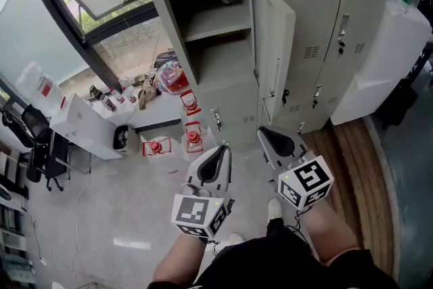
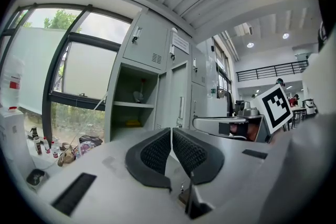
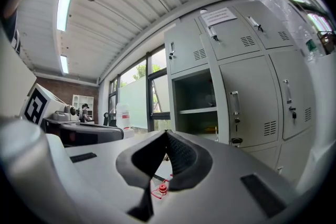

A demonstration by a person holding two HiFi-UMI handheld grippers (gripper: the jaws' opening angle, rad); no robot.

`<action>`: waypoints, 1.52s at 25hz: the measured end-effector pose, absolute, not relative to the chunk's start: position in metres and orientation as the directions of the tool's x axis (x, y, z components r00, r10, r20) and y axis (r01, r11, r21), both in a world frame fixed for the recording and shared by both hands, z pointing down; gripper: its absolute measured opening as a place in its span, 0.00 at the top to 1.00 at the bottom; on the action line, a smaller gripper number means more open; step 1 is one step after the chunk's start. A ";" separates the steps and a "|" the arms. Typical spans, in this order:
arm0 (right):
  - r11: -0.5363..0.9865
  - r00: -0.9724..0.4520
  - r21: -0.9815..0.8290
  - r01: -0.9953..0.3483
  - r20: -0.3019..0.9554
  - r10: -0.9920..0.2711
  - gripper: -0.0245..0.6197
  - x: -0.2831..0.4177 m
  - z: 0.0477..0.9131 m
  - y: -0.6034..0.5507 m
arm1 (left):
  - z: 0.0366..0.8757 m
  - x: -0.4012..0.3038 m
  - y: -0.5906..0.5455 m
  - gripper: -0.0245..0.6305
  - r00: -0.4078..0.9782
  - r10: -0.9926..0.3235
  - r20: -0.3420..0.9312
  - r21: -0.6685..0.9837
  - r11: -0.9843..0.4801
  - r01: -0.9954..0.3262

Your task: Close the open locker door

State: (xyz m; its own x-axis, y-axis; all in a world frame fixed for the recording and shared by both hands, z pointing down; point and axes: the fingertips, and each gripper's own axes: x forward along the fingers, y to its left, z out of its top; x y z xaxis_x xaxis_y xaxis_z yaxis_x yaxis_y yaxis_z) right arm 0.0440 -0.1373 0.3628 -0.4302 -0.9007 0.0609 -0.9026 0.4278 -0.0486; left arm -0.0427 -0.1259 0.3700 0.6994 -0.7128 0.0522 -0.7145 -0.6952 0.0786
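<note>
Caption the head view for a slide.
Both shut, the left hand-held gripper and right hand-held gripper point at the lockers, one door open.

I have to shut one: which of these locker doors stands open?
The door swung outward beside the bare shelved compartment, in the leftmost column; all the other doors sit shut and flush.

Two grippers are in view: the left gripper [image 1: 223,149] and the right gripper [image 1: 262,133]. One locker door [image 1: 274,44] stands open. One shelf [image 1: 216,22] crosses the open locker [image 1: 230,71]. Three red-and-clear jugs [image 1: 193,137] sit on the floor [image 1: 101,213]. One black chair [image 1: 37,145] stands at the left.
</note>
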 end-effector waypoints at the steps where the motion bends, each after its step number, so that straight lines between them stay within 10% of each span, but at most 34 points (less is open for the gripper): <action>1: 0.424 -0.427 -0.051 -0.904 0.062 -0.902 0.88 0.050 0.363 -0.140 | 0.370 -0.037 -0.129 0.93 0.702 -0.711 0.053 0.079 -0.698 -0.712; 25: 0.331 -0.334 -0.055 -0.942 0.066 -0.940 0.88 0.181 0.363 -0.189 | 0.361 0.098 -0.193 0.92 0.744 -0.668 0.027 0.044 -0.743 -0.668; 31: 0.343 -0.348 -0.076 -0.936 0.070 -0.935 0.88 0.195 0.366 -0.206 | 0.364 0.116 -0.212 0.67 0.713 -0.699 0.052 0.009 -0.713 -0.701; 38: 0.363 -0.370 -0.087 -0.928 0.080 -0.926 0.88 0.202 0.371 -0.218 | 0.358 0.131 -0.232 0.62 0.673 -0.738 0.044 -0.039 -0.674 -0.737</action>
